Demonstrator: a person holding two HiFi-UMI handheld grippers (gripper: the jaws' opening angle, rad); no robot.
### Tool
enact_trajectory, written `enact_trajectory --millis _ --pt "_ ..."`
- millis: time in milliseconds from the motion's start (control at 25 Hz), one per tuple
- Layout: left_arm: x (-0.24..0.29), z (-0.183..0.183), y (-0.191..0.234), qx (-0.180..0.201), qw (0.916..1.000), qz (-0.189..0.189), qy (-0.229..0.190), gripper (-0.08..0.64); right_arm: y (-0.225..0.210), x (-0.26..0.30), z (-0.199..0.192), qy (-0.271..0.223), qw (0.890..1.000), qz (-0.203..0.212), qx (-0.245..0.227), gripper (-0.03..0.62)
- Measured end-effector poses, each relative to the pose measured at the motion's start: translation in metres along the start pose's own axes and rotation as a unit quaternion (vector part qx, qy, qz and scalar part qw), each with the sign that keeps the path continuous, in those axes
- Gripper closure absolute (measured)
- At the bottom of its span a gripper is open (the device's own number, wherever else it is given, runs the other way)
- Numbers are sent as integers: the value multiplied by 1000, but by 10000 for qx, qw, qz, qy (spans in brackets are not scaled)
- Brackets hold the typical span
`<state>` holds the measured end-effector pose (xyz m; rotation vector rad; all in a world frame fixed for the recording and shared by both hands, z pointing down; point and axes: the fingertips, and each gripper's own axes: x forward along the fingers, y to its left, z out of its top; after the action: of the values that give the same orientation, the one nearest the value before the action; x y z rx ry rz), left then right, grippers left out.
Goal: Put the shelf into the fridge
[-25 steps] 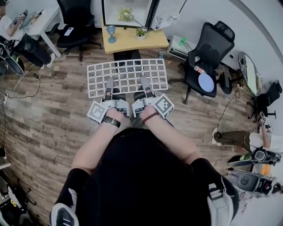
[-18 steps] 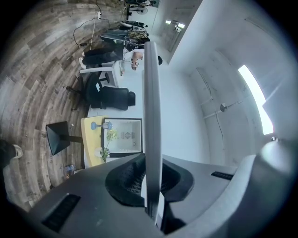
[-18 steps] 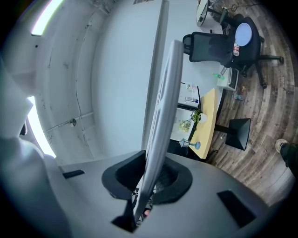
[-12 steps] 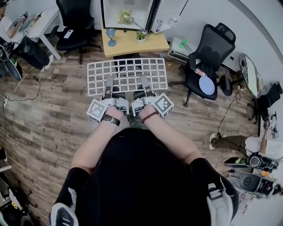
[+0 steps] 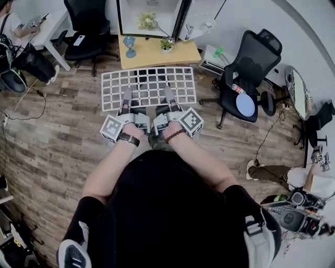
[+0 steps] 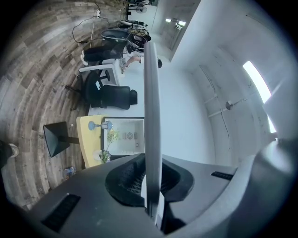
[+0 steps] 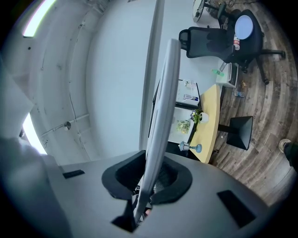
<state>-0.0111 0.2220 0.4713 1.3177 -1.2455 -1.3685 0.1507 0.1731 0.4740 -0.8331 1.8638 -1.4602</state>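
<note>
wood floor (image 5: 47, 141), black chairs (image 5: 250, 63), yellow table (image 5: 157, 51)

Office: swivel chairs (image 5: 255, 52), desk (image 5: 51, 25)

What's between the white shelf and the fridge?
Head view: between shelf and fridge stands a yellow table with a blue goblet and potted plant.

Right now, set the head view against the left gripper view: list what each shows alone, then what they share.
Only the head view: the wire shelf's whole white grid, held flat at its near edge by the left gripper and the right gripper, plus the black chair at right with a pale round disc on its seat. Only the left gripper view: the shelf edge-on, clamped between that gripper's jaws, and a ceiling light strip. Both: the yellow table with its potted plant, and the open white fridge behind it.
</note>
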Motion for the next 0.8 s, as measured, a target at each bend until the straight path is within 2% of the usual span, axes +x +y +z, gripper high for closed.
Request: enact_trajectory --millis 120,280,800 --pt "19 0 2 -42 10000 -38 -10 522 -7 15 8 -4 10000 -49 38 541" --pt "42 4 15 96 9999 113 -6 522 -13 38 19 42 9999 -93 40 540" --pt "119 23 37 150 9992 348 -107 522 -33 115 42 177 9995 -205 149 541"
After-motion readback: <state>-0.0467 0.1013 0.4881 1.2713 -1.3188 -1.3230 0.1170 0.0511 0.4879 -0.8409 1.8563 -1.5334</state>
